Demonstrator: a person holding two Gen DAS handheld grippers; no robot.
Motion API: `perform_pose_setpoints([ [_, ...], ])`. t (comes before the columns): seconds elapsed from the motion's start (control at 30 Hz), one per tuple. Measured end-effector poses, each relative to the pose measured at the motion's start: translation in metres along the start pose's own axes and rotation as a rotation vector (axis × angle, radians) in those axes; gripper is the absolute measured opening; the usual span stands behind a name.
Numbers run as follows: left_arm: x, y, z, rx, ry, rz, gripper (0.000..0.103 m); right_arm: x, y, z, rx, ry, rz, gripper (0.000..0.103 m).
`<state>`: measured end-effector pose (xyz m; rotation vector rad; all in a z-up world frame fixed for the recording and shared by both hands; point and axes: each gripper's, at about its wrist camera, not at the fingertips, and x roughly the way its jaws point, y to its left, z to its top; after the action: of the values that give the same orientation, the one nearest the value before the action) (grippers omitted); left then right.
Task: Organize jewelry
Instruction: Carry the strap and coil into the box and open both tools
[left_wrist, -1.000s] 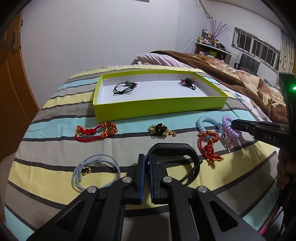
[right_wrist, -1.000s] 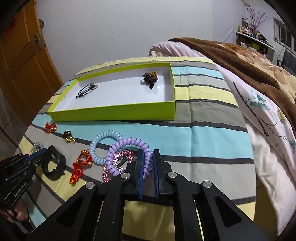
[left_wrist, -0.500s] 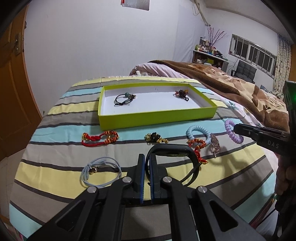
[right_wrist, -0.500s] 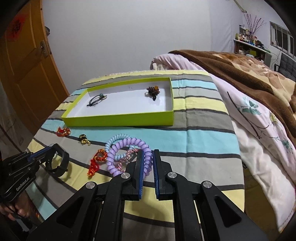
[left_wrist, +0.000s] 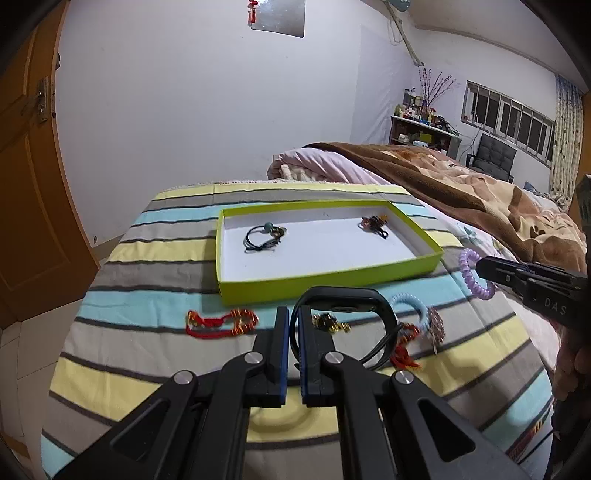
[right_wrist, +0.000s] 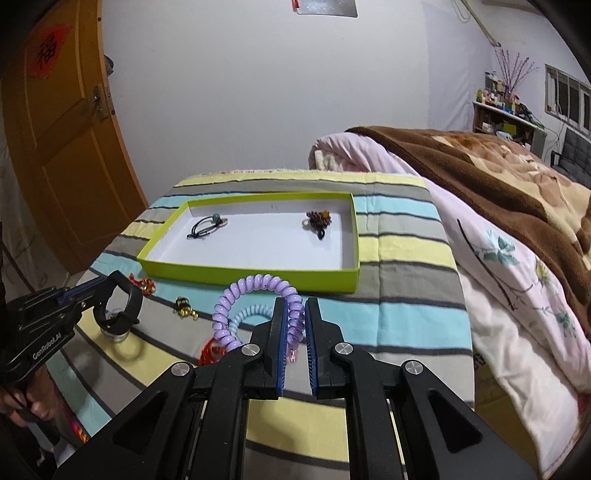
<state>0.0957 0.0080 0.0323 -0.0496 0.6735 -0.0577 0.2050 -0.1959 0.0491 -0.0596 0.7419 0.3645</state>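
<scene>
While the left gripper (left_wrist: 291, 328) clamps the black band (left_wrist: 343, 299) above the bed (left_wrist: 147, 295), the right gripper (right_wrist: 295, 321) fingers pinch the purple coil tie (right_wrist: 251, 288), both raised just before the green tray (left_wrist: 325, 275).

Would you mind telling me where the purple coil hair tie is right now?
The purple coil hair tie is clamped in the right tongs, lifted just in front of the green tray, above the blue coil tie.
</scene>
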Motion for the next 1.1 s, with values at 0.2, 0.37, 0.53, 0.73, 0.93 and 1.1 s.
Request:
perform_pose_setpoints([
  [0.2,0.013,0.007,0.016,-0.009,-0.002,0.015,0.005,0.011,-0.003,0.015,-0.008,-0.010,0.001,0.009],
  [0.37,0.028,0.010,0.030,-0.003,-0.003,0.028,0.005,0.026,-0.004,0.030,-0.021,-0.010,-0.007,0.009],
  [0.53,0.047,0.014,0.043,-0.002,0.003,0.042,0.005,0.046,-0.008,0.043,-0.031,0.003,-0.020,0.009],
  [0.73,0.071,0.021,0.055,-0.004,0.021,0.060,0.005,0.080,-0.014,0.054,-0.040,0.042,-0.039,0.009],
  [0.93,0.096,0.026,0.058,-0.007,0.065,0.069,0.005,0.111,-0.018,0.058,-0.045,0.096,-0.052,0.009],
  [1.1,0.116,0.031,0.055,-0.024,0.112,0.067,0.005,0.131,-0.022,0.057,-0.050,0.138,-0.070,0.009],
])
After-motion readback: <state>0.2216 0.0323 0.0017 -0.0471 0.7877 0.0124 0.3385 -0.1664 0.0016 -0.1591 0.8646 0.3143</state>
